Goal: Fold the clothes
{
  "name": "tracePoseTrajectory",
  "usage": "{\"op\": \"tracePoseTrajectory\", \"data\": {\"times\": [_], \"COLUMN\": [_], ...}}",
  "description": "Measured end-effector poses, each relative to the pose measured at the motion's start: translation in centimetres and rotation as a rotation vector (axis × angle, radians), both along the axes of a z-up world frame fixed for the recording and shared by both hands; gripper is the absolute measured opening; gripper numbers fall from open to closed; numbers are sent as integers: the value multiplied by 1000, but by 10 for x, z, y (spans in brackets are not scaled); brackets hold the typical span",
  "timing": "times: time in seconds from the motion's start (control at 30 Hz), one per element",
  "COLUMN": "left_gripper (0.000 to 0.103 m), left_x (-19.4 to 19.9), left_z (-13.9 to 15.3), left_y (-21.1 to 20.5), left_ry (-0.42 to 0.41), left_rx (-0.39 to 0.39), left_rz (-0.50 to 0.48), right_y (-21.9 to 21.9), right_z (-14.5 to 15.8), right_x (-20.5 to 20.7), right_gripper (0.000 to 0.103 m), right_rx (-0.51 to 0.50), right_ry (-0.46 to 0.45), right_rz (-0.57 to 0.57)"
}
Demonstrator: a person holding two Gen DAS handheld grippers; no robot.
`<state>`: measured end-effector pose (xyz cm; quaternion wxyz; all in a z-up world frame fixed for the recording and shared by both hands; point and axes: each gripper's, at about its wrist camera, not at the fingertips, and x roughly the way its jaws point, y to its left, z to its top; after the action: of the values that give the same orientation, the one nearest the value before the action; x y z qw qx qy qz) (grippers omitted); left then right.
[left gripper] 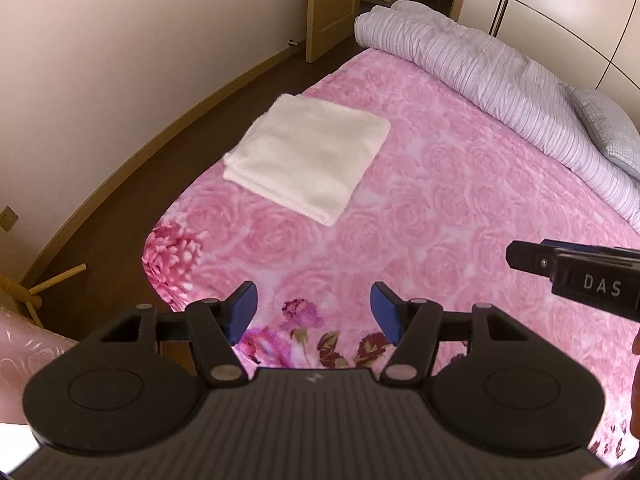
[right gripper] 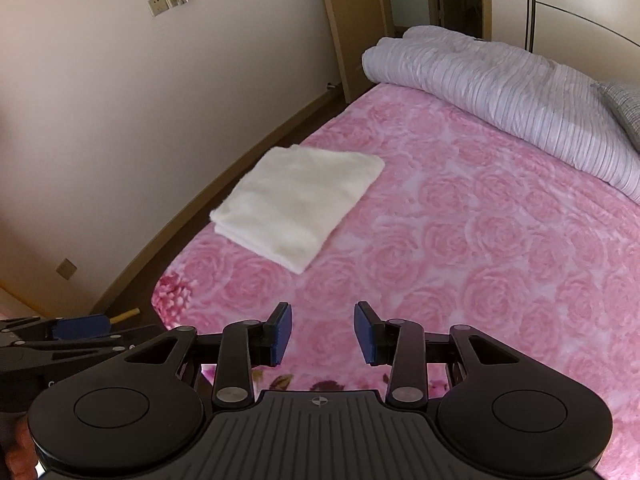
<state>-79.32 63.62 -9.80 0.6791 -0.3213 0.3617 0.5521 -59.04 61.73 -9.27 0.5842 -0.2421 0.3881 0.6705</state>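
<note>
A cream white folded cloth [left gripper: 308, 156] lies as a neat rectangle on the pink rose bedspread [left gripper: 460, 208], near the bed's left edge; it also shows in the right wrist view [right gripper: 298, 210]. My left gripper [left gripper: 314, 304] is open and empty, held above the bed's near end, well short of the cloth. My right gripper [right gripper: 323, 326] is open and empty, also above the near end and apart from the cloth. The right gripper's body shows at the right edge of the left wrist view [left gripper: 580, 280]. The left gripper shows at the lower left of the right wrist view [right gripper: 80, 330].
A rolled lilac striped duvet [left gripper: 500, 80] lies along the bed's far side with a grey pillow [left gripper: 608, 132] beside it. A wall and dark floor strip [left gripper: 120, 208] run left of the bed. A wooden door [left gripper: 332, 4] stands at the back. A wooden stand [left gripper: 36, 292] is at lower left.
</note>
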Motion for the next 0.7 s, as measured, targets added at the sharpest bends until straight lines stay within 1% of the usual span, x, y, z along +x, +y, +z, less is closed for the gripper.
{"op": "tracePoseTrajectory", "data": {"times": [0.3,0.7], "left_gripper": [59,59], "left_x": [3,4], "left_z": [-7,-23], "left_y": [17,50], "left_ry": [-7,-19], "left_rx": [-18,-36], "left_rz": [10,51], "right_y": [19,58], "right_z": [-11,-31], "right_x": [1,3], "right_gripper": [39,39], "right_rx": [-36,-72], "right_ry": [-4,-20], "right_rz": [22,56]}}
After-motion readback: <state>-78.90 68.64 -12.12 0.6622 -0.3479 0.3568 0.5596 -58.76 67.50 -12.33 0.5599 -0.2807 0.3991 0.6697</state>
